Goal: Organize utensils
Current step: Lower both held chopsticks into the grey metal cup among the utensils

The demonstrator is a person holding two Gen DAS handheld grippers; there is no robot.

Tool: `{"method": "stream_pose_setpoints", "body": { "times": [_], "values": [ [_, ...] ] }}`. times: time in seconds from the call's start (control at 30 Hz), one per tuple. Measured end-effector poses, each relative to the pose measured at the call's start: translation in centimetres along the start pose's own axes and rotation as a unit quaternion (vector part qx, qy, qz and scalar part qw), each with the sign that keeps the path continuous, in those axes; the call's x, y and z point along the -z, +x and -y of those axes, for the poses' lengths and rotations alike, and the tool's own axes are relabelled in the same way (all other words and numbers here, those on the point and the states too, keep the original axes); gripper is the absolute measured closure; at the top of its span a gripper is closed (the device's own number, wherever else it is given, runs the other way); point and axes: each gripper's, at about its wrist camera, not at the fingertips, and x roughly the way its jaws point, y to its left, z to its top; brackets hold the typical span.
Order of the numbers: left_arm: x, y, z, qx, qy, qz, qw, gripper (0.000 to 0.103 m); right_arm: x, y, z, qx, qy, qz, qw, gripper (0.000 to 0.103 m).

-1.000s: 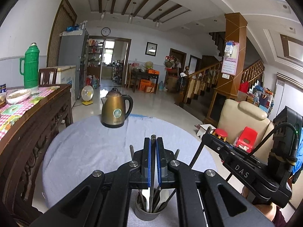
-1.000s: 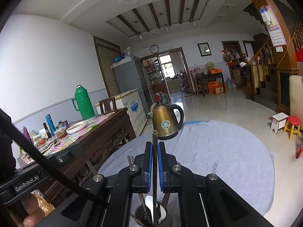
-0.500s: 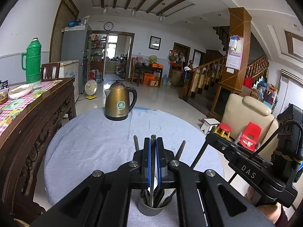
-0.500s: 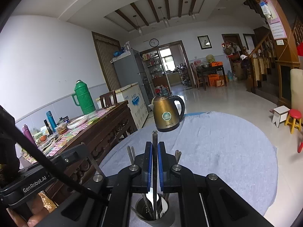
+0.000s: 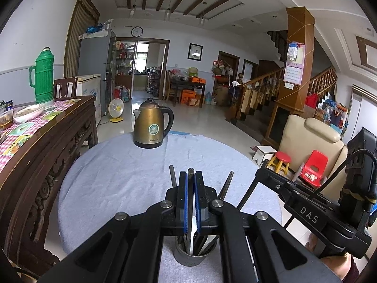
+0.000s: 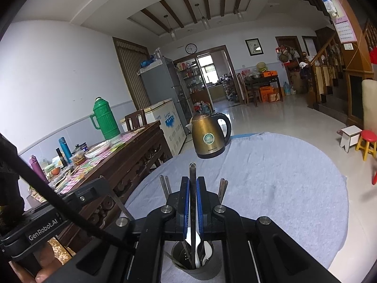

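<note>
- At the near edge of the round tabletop (image 5: pixel 122 179), covered in a pale blue-grey cloth, stands a small dark grey cup (image 5: pixel 192 257) holding the utensils.
- The cup is a short cylinder with a plain rim; in the right wrist view the same cup (image 6: pixel 200 270) shows several dark handles and a white spoon (image 6: pixel 206 250) leaning inside it.
- The left gripper (image 5: pixel 190 176) has its blue-lined fingers (image 5: pixel 182 200) pinching a thin dark metal handle (image 5: pixel 190 173), which stands upright with its lower end down in the cup.
- The right gripper (image 6: pixel 192 184) likewise has its fingers (image 6: pixel 185 202) pinching a slim dark handle (image 6: pixel 192 172), upright, reaching down into the cup.
- More dark handles (image 5: pixel 172 175) fan out to either side of the fingers, tilted outward from the cup.
- A bronze kettle (image 5: pixel 152 126) with a black handle sits at the far side of the tabletop, well apart from the cup.
- To the left, a dark carved wooden sideboard (image 5: pixel 47 141) carries a green flask (image 5: pixel 43 75) and a bowl (image 5: pixel 28 113).
</note>
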Motion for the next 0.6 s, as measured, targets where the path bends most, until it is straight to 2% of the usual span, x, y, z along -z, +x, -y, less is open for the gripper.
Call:
{"method": "stream_pose_setpoints", "body": {
  "times": [0.6],
  "values": [
    [0.34, 0.62, -0.16, -0.008, -0.005, -0.016, 0.9998, 0.098, 0.45, 0.74, 0.33, -0.005, 0.006, -0.017, 1.0, 0.096]
  ]
}}
